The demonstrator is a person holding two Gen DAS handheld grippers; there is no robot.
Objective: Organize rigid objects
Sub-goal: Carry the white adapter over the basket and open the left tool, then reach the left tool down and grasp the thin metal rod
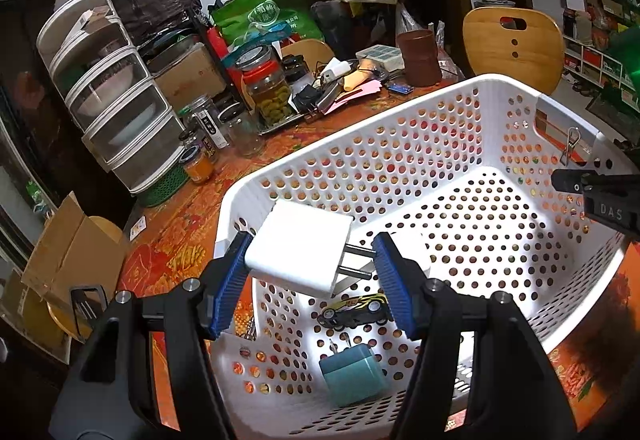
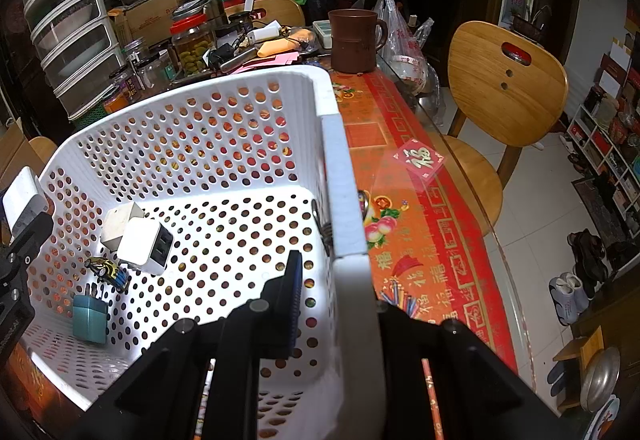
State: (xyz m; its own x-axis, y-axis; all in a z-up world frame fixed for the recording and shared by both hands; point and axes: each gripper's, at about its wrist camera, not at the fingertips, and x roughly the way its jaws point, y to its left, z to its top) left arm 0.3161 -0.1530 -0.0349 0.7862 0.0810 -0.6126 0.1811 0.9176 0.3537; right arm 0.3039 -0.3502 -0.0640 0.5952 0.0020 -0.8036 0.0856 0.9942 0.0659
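Note:
My left gripper (image 1: 312,246) is shut on a white plug charger (image 1: 300,240): one blue pad presses its body, the other its prongs. It hangs just inside the near-left corner of the white perforated basket (image 1: 400,144). On the basket floor lie a yellow-black toy car (image 1: 356,310), a teal charger (image 1: 354,374), a white USB charger (image 2: 146,246) and another white adapter (image 2: 116,222). My right gripper (image 2: 344,276) is shut on the basket's right wall (image 2: 340,160), with one finger inside and the other outside, mostly hidden.
The basket sits on a red-patterned tablecloth (image 2: 412,224). Behind it are a brown mug (image 2: 354,40), glass jars (image 1: 272,88), a stack of plastic drawers (image 1: 116,108) and loose clutter. A wooden chair (image 2: 504,92) stands beyond the table's right edge.

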